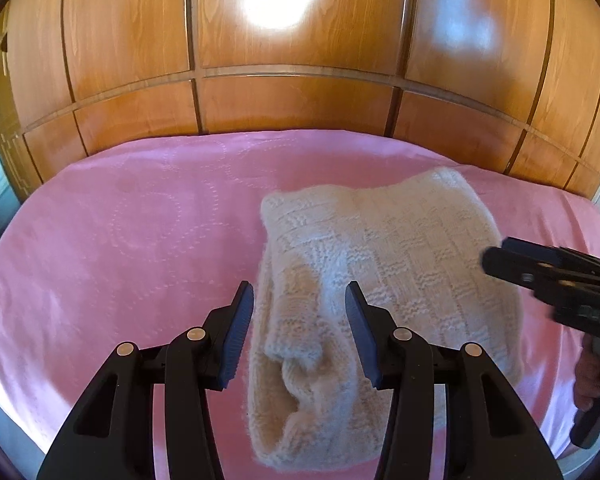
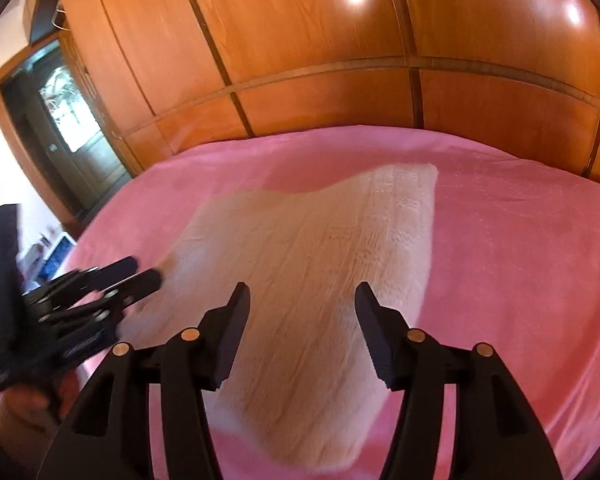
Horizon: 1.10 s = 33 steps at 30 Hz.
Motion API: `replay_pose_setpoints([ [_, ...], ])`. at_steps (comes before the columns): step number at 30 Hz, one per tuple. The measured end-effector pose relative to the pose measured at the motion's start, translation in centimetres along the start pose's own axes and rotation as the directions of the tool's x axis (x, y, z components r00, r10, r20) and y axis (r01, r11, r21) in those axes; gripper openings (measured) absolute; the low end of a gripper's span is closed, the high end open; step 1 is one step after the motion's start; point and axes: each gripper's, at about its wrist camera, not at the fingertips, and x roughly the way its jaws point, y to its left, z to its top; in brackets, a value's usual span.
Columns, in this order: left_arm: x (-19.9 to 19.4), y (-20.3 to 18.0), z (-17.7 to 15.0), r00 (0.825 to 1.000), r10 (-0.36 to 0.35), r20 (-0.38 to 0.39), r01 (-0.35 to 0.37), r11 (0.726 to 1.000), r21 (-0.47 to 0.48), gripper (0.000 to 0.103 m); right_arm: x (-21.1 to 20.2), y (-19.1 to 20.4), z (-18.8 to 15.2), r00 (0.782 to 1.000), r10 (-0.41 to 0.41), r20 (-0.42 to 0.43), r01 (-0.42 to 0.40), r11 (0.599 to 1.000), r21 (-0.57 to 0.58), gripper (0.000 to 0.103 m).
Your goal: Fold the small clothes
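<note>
A cream knitted garment [image 1: 400, 248] lies on the pink bedspread [image 1: 120, 240], with its left side folded over into a thick rolled edge. My left gripper [image 1: 300, 308] hovers open over that folded edge, and its pads do not press on the knit. At the right of the same view, my right gripper [image 1: 496, 260] reaches in over the garment's right side. In the right wrist view the garment [image 2: 320, 240] is blurred, and my right gripper [image 2: 302, 304] stands open above its near part with nothing held. The left gripper [image 2: 146, 271] shows at the garment's left edge.
Glossy wooden wardrobe panels [image 1: 300, 100] stand right behind the bed. A doorway [image 2: 60, 120] is at the far left of the right wrist view. A person's hand [image 1: 596, 376] holds the right gripper's handle. The pink bedspread [image 2: 520, 260] spreads out on both sides of the garment.
</note>
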Motion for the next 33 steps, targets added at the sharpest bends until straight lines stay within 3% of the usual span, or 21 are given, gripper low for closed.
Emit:
replay_pose_setpoints([
  [4,0.8,-0.1,-0.3,1.000,0.004,-0.017,-0.004,1.000,0.005,0.047,2.1,0.3,-1.0,0.999,-0.053,-0.009,0.053,0.998,-0.020,0.058],
  [6,1.3,0.0,-0.4,1.000,0.005,-0.031,-0.005,1.000,0.000,0.057,2.1,0.1,-1.4,0.999,-0.049,0.013,0.049,0.999,-0.017,0.058],
  [14,2.5,0.8,-0.8,0.998,0.006,-0.062,-0.007,1.000,-0.018,0.063,1.8,-0.2,-1.9,0.999,-0.029,0.033,0.030,0.999,-0.024,0.060],
  [16,3.2,1.2,-1.0,0.997,-0.007,-0.082,0.004,1.000,-0.031,0.065,1.4,-0.2,-1.7,1.000,-0.008,0.024,0.008,1.000,-0.022,0.067],
  [18,3.4,2.0,-0.8,0.995,-0.050,-0.085,0.045,0.997,-0.055,0.069,0.4,-0.4,-1.3,0.999,0.044,0.013,-0.044,0.999,0.000,0.089],
  [21,3.3,3.5,0.0,0.988,-0.137,-0.073,0.129,0.986,-0.103,0.077,-1.6,-2.2,-1.1,0.994,0.096,0.050,-0.099,0.993,0.068,0.098],
  [26,4.9,5.4,1.2,0.935,-0.345,-0.082,0.320,0.921,-0.224,0.079,-1.4,-7.2,-1.0,0.977,0.200,0.069,-0.211,0.945,0.252,0.100],
  [31,8.7,5.8,0.8,0.901,-0.403,-0.161,0.353,0.896,-0.268,0.075,1.0,-10.0,-1.1,0.956,0.288,0.057,-0.289,0.888,0.357,0.099],
  [33,10.0,6.2,0.1,0.881,-0.439,-0.176,0.377,0.877,-0.299,0.075,2.4,-10.2,-1.4,0.932,0.360,0.033,-0.346,0.859,0.378,0.088],
])
